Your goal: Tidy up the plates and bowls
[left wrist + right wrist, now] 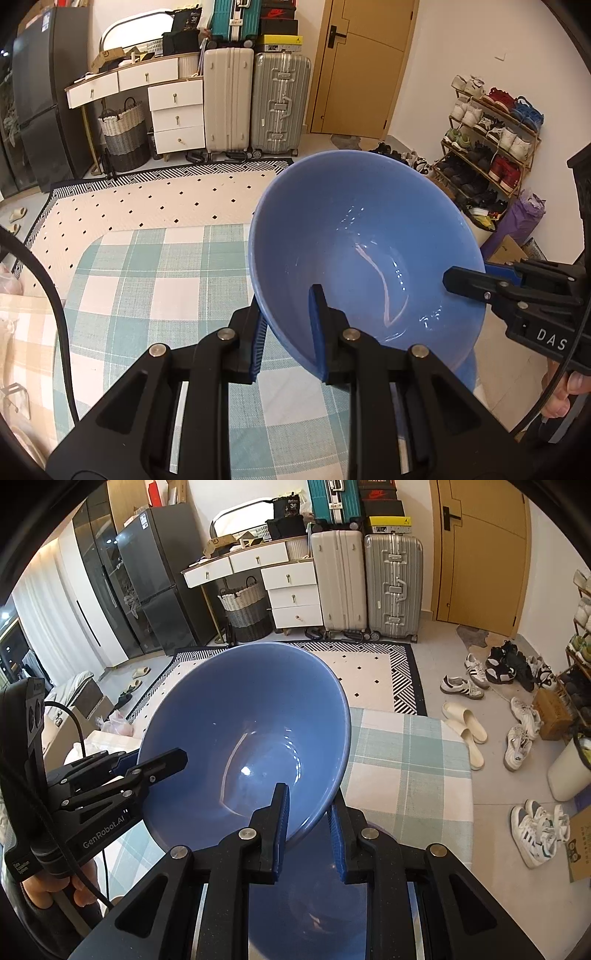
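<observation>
**Bowl held at rim by both grippers**

Black left hand-held gripper (286, 334) is clamped on the glossy blue ceramic bowl (354, 258); the right hand-held gripper (308, 834) pinches the opposite rim. The bowl is held tilted above the green-checked counter (155, 280). Glaze is judged slippery and fragile.

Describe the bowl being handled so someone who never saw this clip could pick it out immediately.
Above the green-and-white checked tablecloth, both grippers meet on one object: the blue bowl. The left gripper and right gripper each pinch its rim from opposite sides. It is glossy, deep, tilted and the only dish lifted off the cloth.
</observation>
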The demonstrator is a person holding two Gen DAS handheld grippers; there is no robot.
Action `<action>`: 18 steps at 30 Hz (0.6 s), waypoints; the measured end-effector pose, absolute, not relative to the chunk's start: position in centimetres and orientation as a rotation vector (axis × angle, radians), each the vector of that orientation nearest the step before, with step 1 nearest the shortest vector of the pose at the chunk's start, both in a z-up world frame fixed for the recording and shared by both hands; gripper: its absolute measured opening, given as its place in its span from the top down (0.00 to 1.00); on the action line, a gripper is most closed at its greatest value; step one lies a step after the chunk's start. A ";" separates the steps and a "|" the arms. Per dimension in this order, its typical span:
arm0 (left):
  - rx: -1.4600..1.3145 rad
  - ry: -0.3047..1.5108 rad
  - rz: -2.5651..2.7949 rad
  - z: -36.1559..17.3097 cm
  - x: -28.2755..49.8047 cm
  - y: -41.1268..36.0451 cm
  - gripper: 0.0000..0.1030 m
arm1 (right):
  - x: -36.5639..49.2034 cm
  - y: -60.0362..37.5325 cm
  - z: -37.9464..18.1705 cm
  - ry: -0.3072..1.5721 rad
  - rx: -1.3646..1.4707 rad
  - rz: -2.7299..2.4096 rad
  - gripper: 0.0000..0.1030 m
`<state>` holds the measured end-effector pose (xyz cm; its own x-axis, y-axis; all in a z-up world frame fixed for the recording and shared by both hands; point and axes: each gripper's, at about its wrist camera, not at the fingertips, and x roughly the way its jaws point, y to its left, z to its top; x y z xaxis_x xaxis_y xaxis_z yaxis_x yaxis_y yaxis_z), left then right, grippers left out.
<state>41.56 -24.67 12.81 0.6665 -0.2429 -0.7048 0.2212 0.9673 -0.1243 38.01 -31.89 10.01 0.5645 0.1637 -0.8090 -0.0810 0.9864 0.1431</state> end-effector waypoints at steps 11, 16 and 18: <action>-0.015 0.789 -0.292 15.4 36.6 -27.0 0.82 | 34.0 -32.5 11.9 0.942 0.098 0.113 0.80; -0.010 0.788 -0.304 16.3 34.4 -28.4 0.82 | 32.5 -33.0 12.2 0.934 0.102 0.100 0.80; -0.009 0.788 -0.308 16.6 34.2 -28.9 0.82 | 31.9 -33.2 12.3 0.930 0.105 0.096 0.80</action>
<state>34.23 -28.94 16.61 0.6628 -0.2757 -0.6962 0.2693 0.9553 -0.1219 31.90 -33.19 12.27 0.5942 0.1279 -0.7941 -0.0370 0.9906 0.1318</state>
